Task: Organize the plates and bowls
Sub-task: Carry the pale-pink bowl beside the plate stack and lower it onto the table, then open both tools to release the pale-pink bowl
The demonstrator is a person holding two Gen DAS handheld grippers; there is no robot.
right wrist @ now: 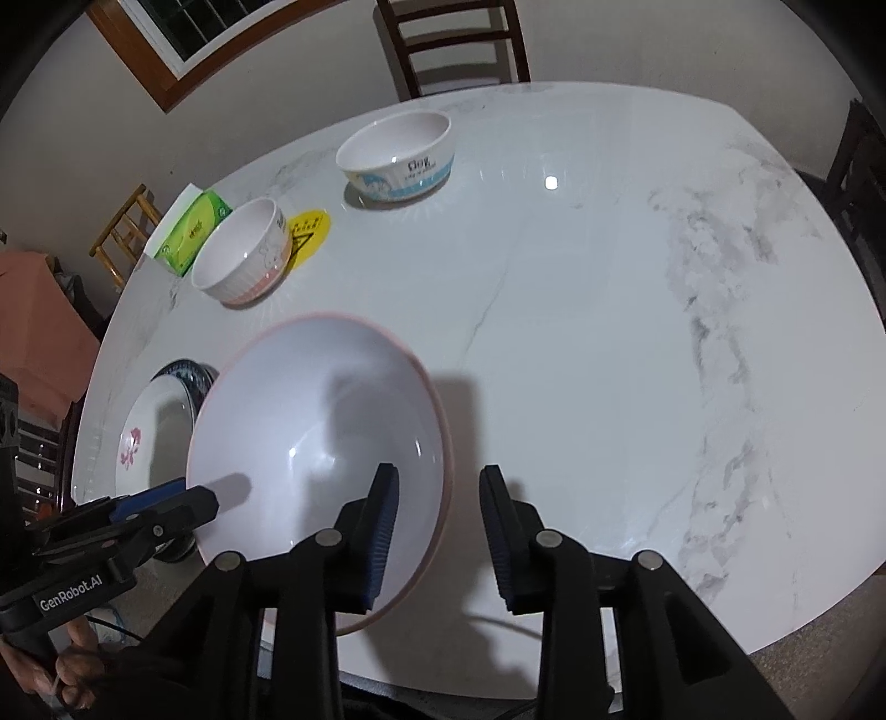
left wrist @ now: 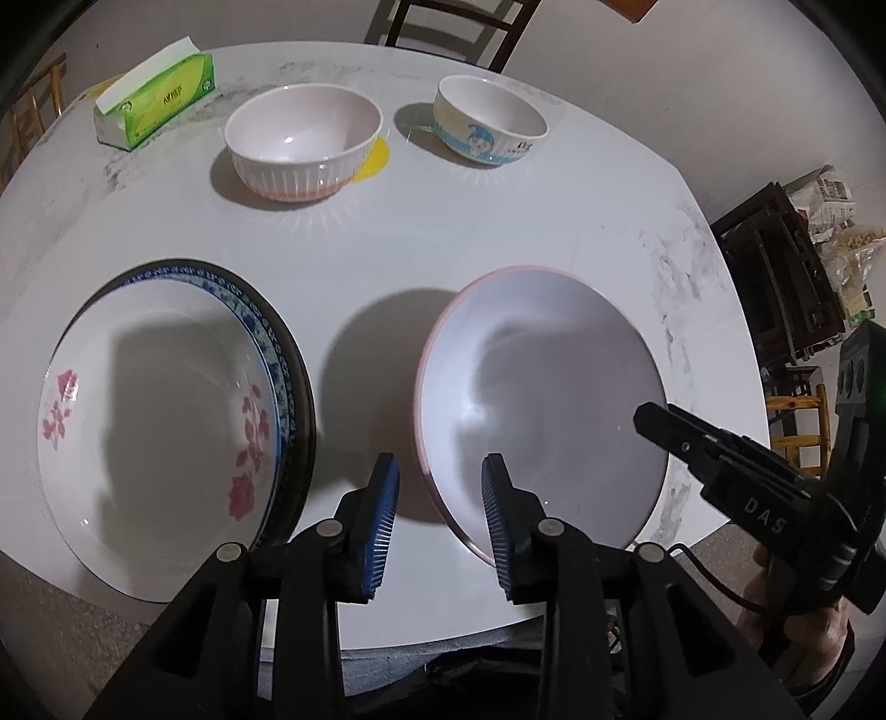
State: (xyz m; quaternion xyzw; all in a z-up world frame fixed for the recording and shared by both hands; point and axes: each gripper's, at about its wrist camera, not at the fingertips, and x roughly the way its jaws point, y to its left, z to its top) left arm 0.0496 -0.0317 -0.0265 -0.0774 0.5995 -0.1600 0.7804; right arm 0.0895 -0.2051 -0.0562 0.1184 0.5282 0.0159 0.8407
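Pink-rimmed plate (left wrist: 540,410) straddled by both grippers.
Left gripper (left wrist: 440,520), right gripper (right wrist: 437,531) jaws wide; next: clamp rims, stack onto floral plate (left wrist: 160,437).

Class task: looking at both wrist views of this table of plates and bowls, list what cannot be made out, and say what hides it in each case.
- Plates under the floral plate: only a blue-patterned rim and a dark edge show; count unclear.
- Near rim of the pink-rimmed plate: covered by the right gripper in the right wrist view.
- Yellow sticker: print too small; partly behind the ribbed bowl.

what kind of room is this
Probably a home dining room: a white marble-look round table, dark wooden dining chairs around it, and a green tissue pack beside ceramic bowls.
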